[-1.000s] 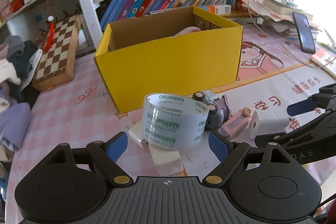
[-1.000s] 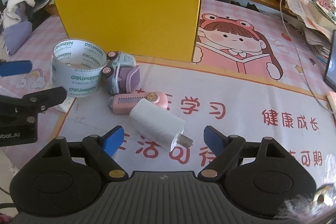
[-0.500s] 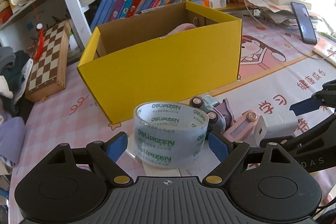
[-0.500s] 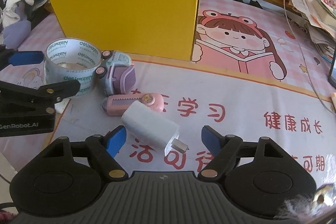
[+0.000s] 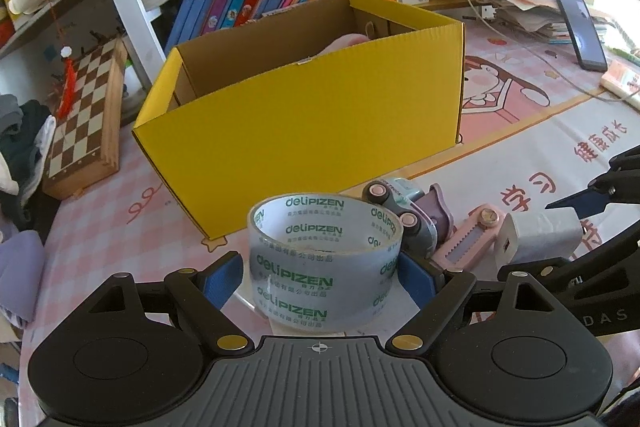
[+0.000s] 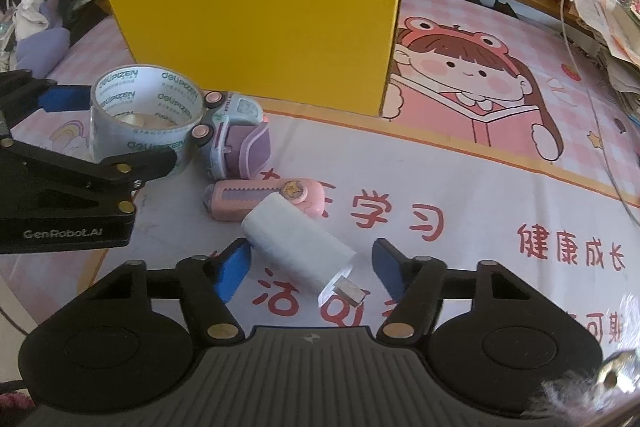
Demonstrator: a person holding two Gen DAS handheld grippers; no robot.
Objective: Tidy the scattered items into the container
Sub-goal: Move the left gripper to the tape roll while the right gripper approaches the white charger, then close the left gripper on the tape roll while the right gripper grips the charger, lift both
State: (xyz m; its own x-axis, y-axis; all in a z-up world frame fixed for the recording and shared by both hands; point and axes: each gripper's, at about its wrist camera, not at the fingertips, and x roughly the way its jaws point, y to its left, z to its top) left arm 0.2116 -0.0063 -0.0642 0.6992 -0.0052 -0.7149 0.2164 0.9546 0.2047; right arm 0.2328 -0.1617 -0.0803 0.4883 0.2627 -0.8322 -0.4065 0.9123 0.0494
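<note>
1. The tape (image 5: 326, 259) is being straddled by the left gripper (image 5: 320, 279): one blue pad is sitting to each side of the roll, the right pad close against it, a small gap showing at the left pad. The jaws are being held spread; no squeeze on the roll is seen.
2. The charger (image 6: 298, 249) is being framed by the right gripper (image 6: 308, 267). Its jaws are likewise spread, the left pad just beside the charger's white body, the right pad apart from it. The metal plug end is pointing toward the camera.
3. The box (image 5: 304, 115) is standing on the mat (image 6: 480, 167), behind the loose items. Something pale pink is lying inside it, seen over the front wall; what it is cannot be told.
4. Four items are lying outside the box, clustered just in front of it: the tape, the toy car (image 6: 236, 135), the pink cutter (image 6: 264, 201) and the charger. The car is touching the tape; the charger is lying against the cutter.
5. Step judged in hand: both tools are being lined up for a grasp, tape left, charger right.
6. The next move is judged to call for closing on each item squarely, then lifting clear over the box's front wall. The car may be dragged along with the tape; the smooth charger may twist between the pads.
</note>
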